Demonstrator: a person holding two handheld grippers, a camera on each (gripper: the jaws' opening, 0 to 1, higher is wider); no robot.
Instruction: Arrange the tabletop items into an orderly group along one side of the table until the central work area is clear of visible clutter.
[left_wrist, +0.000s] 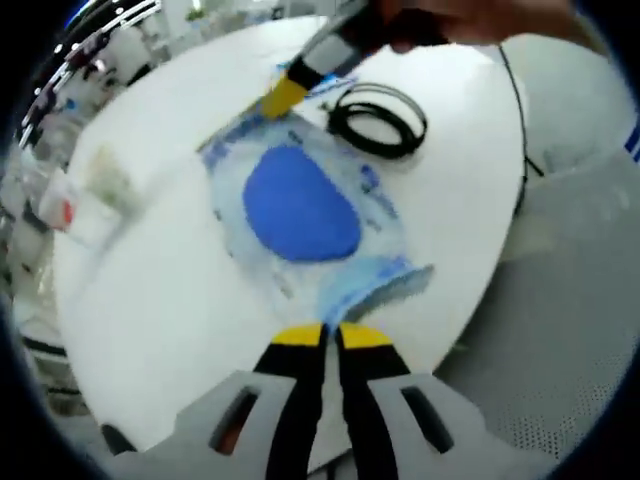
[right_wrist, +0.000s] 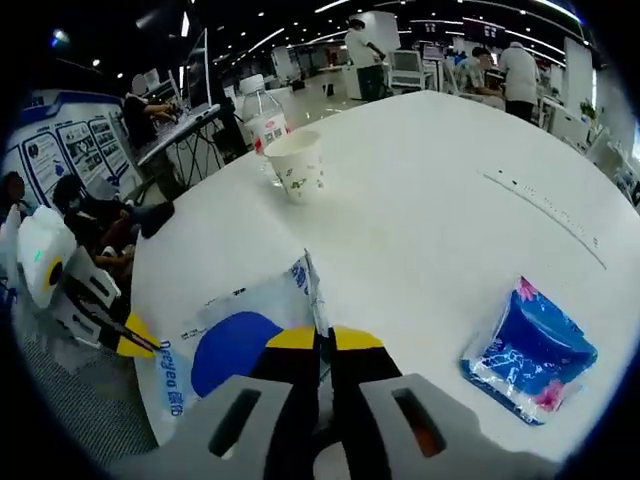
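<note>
Jaws of my left gripper (left_wrist: 332, 335) and right gripper (right_wrist: 324, 340) are both clenching the plastic bag (left_wrist: 300, 205), while the paper cup (right_wrist: 297, 165), bottle (right_wrist: 264, 118), tissue pack (right_wrist: 530, 350) and cable coil (left_wrist: 378, 118) are lying scattered on the surface (right_wrist: 430, 190), so I am judging the arranging barely started.

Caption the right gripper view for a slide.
Right hand-held gripper pinches plastic bag edge on white table; paper cup, blue packet nearby.
</note>
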